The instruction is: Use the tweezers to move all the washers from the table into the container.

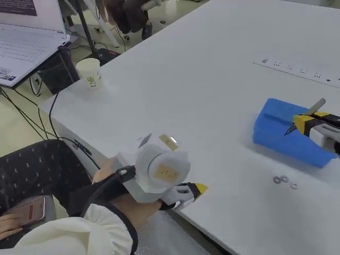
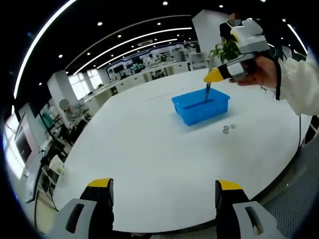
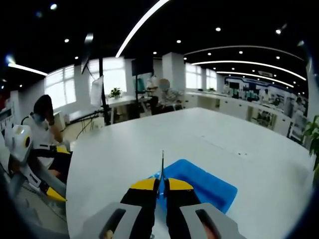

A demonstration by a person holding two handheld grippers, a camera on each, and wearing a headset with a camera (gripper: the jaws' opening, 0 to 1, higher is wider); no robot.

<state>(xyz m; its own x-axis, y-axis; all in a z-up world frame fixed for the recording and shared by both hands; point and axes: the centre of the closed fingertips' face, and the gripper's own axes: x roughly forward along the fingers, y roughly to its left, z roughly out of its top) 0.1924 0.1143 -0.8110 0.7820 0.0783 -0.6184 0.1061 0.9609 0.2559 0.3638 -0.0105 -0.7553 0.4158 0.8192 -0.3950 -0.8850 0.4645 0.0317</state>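
The right gripper (image 1: 300, 124) is closing narrowly on the tweezers (image 3: 162, 167) and holding them point-down over the blue container (image 1: 276, 135). The tips are dipping at or just inside its rim. Whether a washer is sitting between the tips is too small to tell. Three washers (image 1: 285, 180) are lying close together on the bare table (image 1: 202, 85), between the container and the table's near edge. The left gripper (image 2: 164, 184) is hanging at that near edge, well apart from the work, with its jaws standing wide and nothing between them. A paper cup (image 1: 90, 71) is standing near the table's left corner and a power strip (image 1: 297, 69) is lying toward the far edge, both out of the way.

The main risk, as I judge it, is coming from how flat and small the washers are. Tweezer tips pressing down at a shallow angle are likely to skate a washer along the smooth top instead of pinching it. With the near edge so close, a flicked washer could be going over it. The tweezers themselves are sitting in a narrow two-jaw hold, so a sideways push against the table or the container's wall could be twisting them in the gripper and throwing the tips off line. Nothing is steadying the container, so a knock on its wall could be shoving it across the table.
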